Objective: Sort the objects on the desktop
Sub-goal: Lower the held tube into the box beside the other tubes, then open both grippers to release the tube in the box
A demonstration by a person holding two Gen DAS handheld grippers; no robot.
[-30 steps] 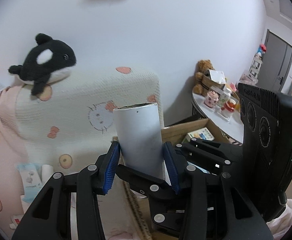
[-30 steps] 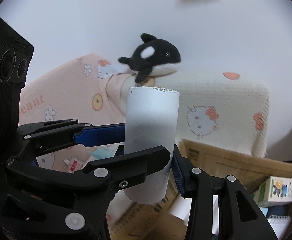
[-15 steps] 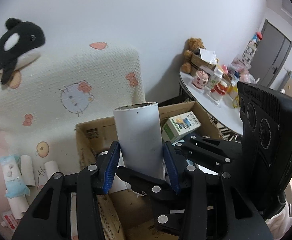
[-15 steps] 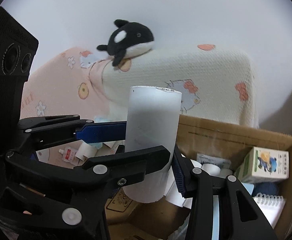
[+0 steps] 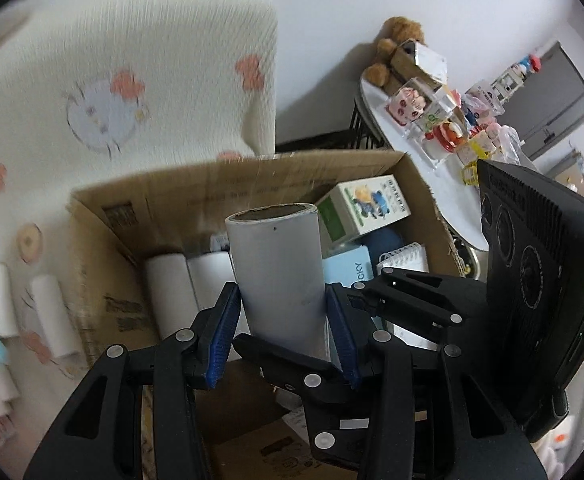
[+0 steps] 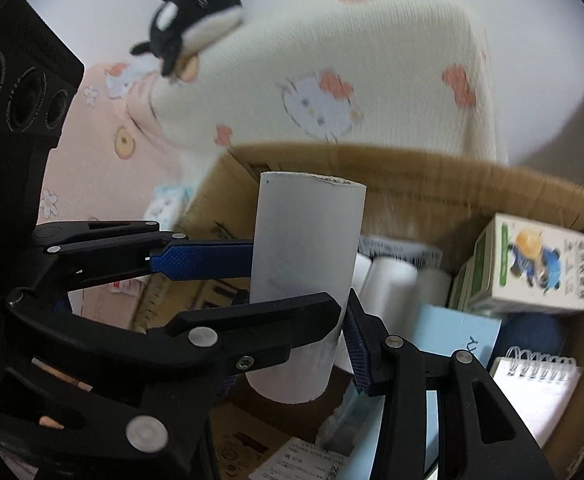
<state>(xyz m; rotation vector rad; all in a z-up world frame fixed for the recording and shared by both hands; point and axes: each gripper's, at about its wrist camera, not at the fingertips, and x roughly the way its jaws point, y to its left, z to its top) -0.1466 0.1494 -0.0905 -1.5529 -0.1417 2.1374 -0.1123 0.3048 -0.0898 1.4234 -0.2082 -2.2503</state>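
- A light blue box [image 5: 347,266] inside the cardboard box [image 5: 252,184] carries dark letters along its edge reading "CKY"; the start of the word is hidden behind the white tube.
- The green and white carton [image 6: 531,264] has a column of characters down its right side beside a cartoon figure, too blurred to read.
- The cardboard box has dark printed blocks on its outer wall and a printed label [image 6: 303,460] low down, all too smeared to read.
- Nothing else legible.
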